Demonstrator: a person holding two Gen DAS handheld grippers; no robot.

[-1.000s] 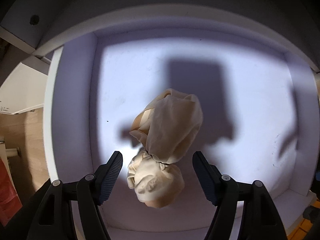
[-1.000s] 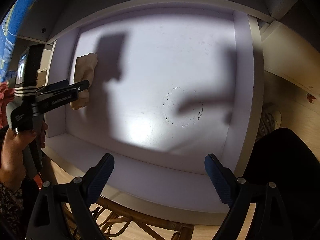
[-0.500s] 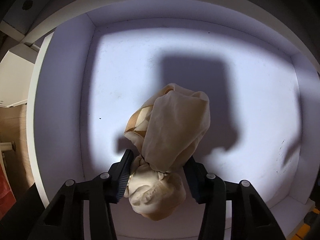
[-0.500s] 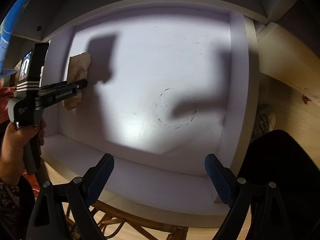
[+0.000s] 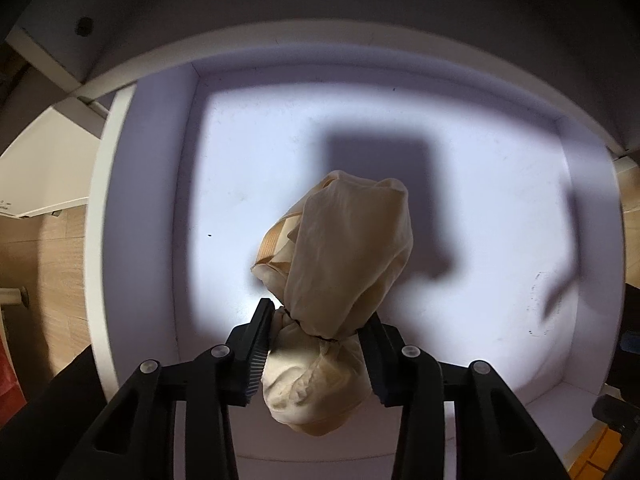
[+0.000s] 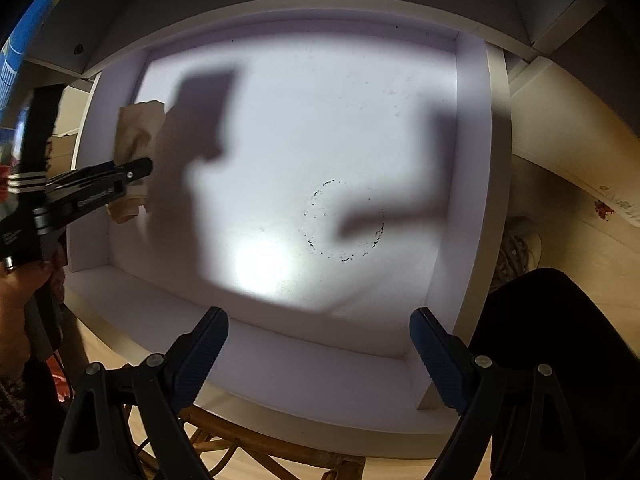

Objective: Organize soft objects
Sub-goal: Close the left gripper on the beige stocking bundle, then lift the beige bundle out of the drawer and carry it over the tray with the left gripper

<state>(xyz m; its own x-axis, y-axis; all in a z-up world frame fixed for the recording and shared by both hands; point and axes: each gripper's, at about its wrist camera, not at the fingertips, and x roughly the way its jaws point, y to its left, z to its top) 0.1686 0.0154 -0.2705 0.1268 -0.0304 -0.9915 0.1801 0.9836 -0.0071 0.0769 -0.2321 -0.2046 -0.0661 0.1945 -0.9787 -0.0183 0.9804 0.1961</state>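
My left tool [image 5: 316, 356] has just been closing, and its two dark pads now press on the tied neck of a cream cloth bundle [image 5: 336, 280], one pad on each side. The bundle sits inside a white open drawer [image 5: 140, 240], toward its left side, and it is the only thing I see in there. Its long axis runs away from me along the line of my tool: a smaller, paler, crumpled knot lies nearest, then the pinched waist, then a fuller beige pouch beyond, with a tan ribbed band [image 5: 276, 240] showing at its left edge. The fabric looks soft, thin and creased.

My right tool [image 6: 320, 356] hangs over the near rim of the same drawer, jaws spread wide with nothing between them. From that side, the drawer floor past it is bare white with a faint dotted ring mark [image 6: 344, 220], and further left I see my left tool clamped on the bundle, my hand [image 6: 20, 284] on its handle.
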